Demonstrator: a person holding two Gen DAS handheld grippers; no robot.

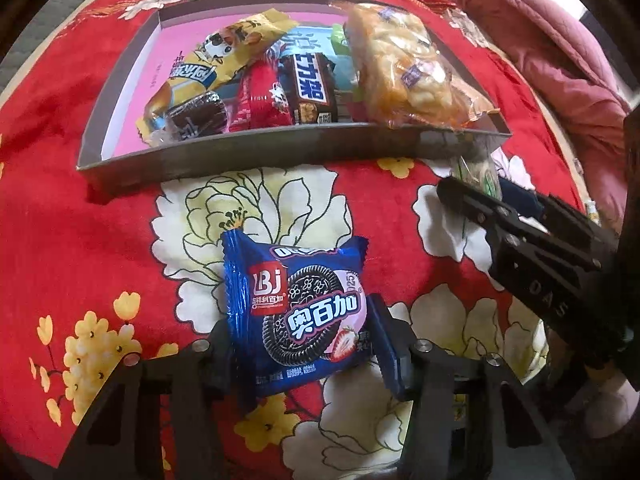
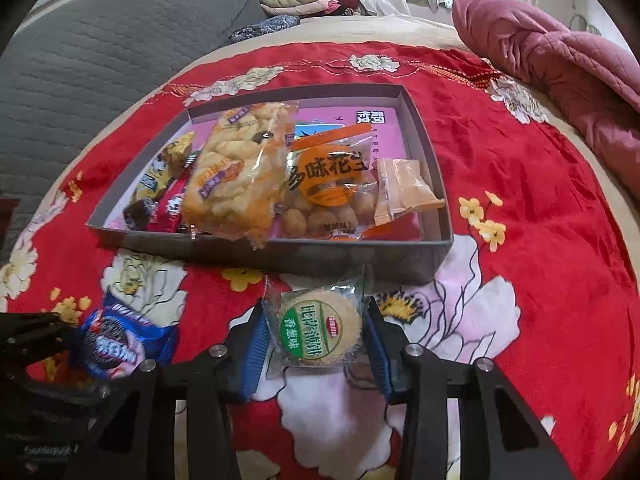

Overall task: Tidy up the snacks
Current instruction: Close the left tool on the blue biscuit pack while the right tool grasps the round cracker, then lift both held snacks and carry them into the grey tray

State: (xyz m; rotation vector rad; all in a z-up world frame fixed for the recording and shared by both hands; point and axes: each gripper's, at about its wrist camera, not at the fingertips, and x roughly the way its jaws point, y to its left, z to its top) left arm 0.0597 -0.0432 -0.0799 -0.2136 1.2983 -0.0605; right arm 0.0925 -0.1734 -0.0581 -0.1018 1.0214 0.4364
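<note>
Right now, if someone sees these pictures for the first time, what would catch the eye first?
The bright red floral blanket fills both views, with a grey cardboard tray of mixed snacks on it. In front of the tray, the left gripper has a blue sandwich-cookie packet between its pads. To its right, the right gripper frames a clear-wrapped round cracker with a green label.

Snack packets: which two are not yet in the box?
The blue cookie packet and the round green-labelled biscuit packet lie on the red cloth; all others sit inside the box.
</note>
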